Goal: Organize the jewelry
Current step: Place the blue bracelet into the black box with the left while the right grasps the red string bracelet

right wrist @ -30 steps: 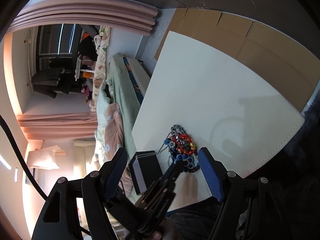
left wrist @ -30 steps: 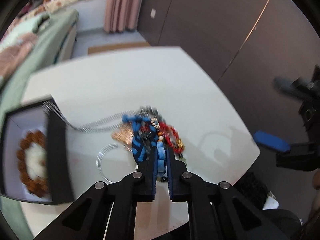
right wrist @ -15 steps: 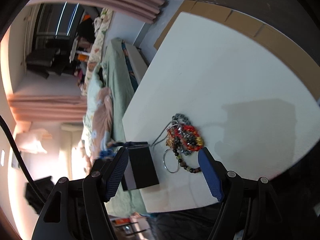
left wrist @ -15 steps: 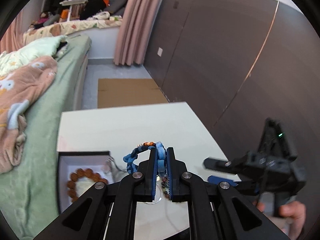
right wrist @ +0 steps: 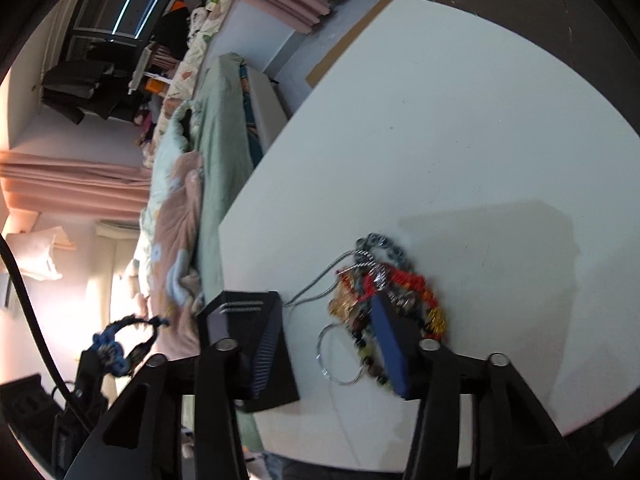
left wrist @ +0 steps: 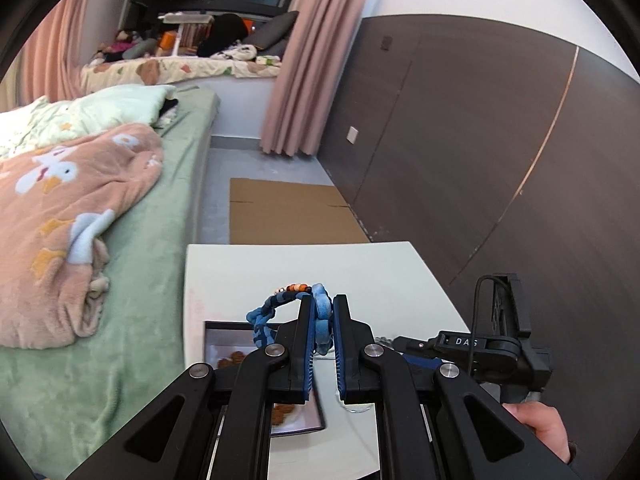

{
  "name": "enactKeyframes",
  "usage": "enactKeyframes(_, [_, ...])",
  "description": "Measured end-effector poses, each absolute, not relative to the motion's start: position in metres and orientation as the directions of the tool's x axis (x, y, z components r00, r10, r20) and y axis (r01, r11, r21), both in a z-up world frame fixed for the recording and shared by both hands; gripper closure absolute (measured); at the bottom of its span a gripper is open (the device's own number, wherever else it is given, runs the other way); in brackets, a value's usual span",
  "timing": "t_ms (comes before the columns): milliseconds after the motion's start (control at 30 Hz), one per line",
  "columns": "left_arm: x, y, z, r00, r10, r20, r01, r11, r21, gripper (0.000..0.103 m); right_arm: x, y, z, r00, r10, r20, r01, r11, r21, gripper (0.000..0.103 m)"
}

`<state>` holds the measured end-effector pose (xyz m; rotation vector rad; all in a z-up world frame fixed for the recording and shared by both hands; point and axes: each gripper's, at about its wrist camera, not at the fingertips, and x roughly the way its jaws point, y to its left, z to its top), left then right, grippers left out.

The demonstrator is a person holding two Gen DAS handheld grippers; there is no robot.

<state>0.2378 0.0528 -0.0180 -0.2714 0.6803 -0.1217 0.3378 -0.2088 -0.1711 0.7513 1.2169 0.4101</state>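
My left gripper (left wrist: 322,308) is shut on a blue braided bracelet (left wrist: 280,306) with orange beads and holds it raised above the white table (left wrist: 360,264). The bracelet also shows at the far left of the right wrist view (right wrist: 120,340). Below it lies a black jewelry box (left wrist: 224,340) with a brown bead bracelet (left wrist: 236,357) inside. My right gripper (right wrist: 332,336) is open low over the jewelry pile (right wrist: 392,292): red and gold beads, a grey chain, a silver chain (right wrist: 320,284) and a thin wire ring (right wrist: 340,356).
A bed with a green sheet (left wrist: 152,240) and a peach blanket (left wrist: 60,208) runs along the table's left side. A dark panelled wall (left wrist: 480,140) stands on the right. Flat cardboard (left wrist: 288,212) lies on the floor beyond the table.
My left gripper has lifted the blue bracelet out of the pile, high above the table and toward the box. My right gripper has come down closer to the pile.
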Motion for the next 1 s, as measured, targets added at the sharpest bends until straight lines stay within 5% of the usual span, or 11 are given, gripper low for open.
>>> enactKeyframes(500, [0.239, 0.083, -0.040, 0.757, -0.212, -0.618, -0.028, 0.935, -0.355, 0.094, 0.333, -0.191, -0.160, 0.295, 0.429, -0.854, -0.003, 0.894, 0.448, 0.068])
enactKeyframes(633, [0.238, 0.084, -0.040, 0.758, -0.214, -0.617, -0.028, 0.933, -0.358, 0.094, 0.333, -0.185, -0.159, 0.294, 0.362, -0.884, -0.032, 0.929, 0.370, 0.083])
enactKeyframes(700, [0.237, 0.086, -0.039, 0.759, -0.215, -0.615, -0.028, 0.932, -0.361, 0.094, 0.331, -0.186, -0.159, 0.292, 0.363, -0.885, -0.032, 0.928, 0.370, 0.099])
enactKeyframes(1000, [0.236, 0.084, -0.050, 0.737, -0.244, -0.631, -0.017, 0.926, -0.377, 0.094, 0.314, -0.210, -0.117, 0.420, 0.492, -0.763, -0.029, 0.847, 0.531, 0.100])
